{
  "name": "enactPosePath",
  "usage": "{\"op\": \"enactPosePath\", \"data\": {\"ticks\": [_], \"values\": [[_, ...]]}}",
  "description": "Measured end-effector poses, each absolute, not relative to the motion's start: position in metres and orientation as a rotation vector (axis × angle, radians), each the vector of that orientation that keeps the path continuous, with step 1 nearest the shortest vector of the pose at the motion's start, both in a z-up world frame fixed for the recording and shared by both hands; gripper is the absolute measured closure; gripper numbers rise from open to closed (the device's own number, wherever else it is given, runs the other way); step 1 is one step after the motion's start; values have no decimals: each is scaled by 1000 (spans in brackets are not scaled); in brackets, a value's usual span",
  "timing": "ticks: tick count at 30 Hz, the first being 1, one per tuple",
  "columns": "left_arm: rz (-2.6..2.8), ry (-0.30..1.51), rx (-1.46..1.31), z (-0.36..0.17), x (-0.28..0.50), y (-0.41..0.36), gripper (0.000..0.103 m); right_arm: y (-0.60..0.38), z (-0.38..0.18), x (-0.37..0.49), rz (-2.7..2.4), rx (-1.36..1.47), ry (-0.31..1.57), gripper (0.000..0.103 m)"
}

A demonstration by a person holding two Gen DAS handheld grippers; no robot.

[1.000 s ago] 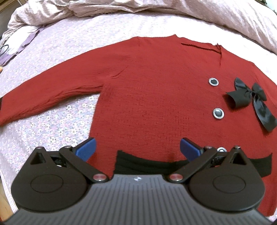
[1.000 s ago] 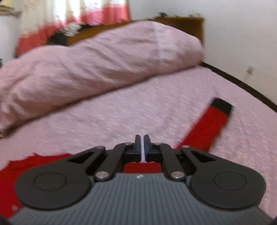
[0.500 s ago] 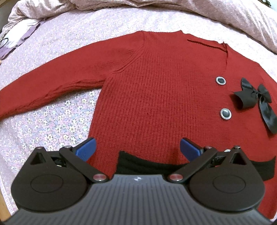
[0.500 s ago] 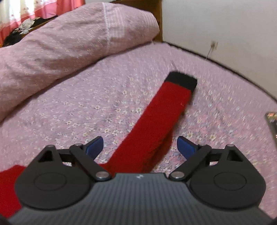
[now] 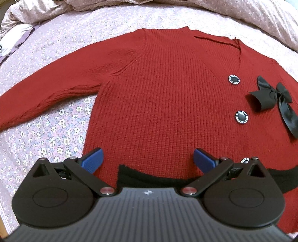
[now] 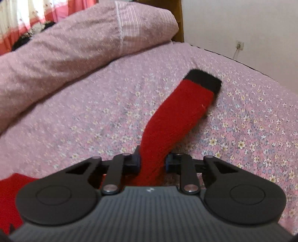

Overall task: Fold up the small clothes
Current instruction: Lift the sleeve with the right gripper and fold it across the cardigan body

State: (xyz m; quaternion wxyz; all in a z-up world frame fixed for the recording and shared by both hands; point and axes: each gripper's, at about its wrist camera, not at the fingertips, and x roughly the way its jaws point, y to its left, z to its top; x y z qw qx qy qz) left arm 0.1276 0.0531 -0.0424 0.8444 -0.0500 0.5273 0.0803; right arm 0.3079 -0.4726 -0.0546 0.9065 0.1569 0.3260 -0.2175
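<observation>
A small red knit cardigan (image 5: 167, 104) lies flat on the flowered bedsheet (image 5: 37, 139), with black hem, silver-rimmed buttons and a black bow (image 5: 270, 96). Its left sleeve (image 5: 46, 93) stretches out to the left. My left gripper (image 5: 148, 160) is open and empty, just above the black hem. In the right wrist view the other red sleeve (image 6: 178, 115) with a black cuff (image 6: 204, 80) runs away from me. My right gripper (image 6: 151, 162) is shut on this sleeve, which bunches between the fingers.
A rolled pink quilt (image 6: 74, 46) lies along the far side of the bed and also shows in the left wrist view (image 5: 242, 16). A wooden headboard (image 6: 179, 20), a white wall with a socket (image 6: 239, 44) and red curtains (image 6: 11, 33) stand beyond.
My right gripper opened, came down over the right sleeve and has closed on it. My left gripper moved in closer over the cardigan's hem and stayed open.
</observation>
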Motion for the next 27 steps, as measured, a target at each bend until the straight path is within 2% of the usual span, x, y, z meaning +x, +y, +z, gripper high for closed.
{"op": "enactPosePath", "data": {"ticks": [11,18,27], "values": [[146,1077,-124,-26,125,66,0,-424,12,271,-224,291,484,80],[141,1052,-155,-17,123,83,0,-366,46,250,-50,311,438,80],[213,1010,-136,-11,115,114,0,-277,60,232,148,339,420,80]]}}
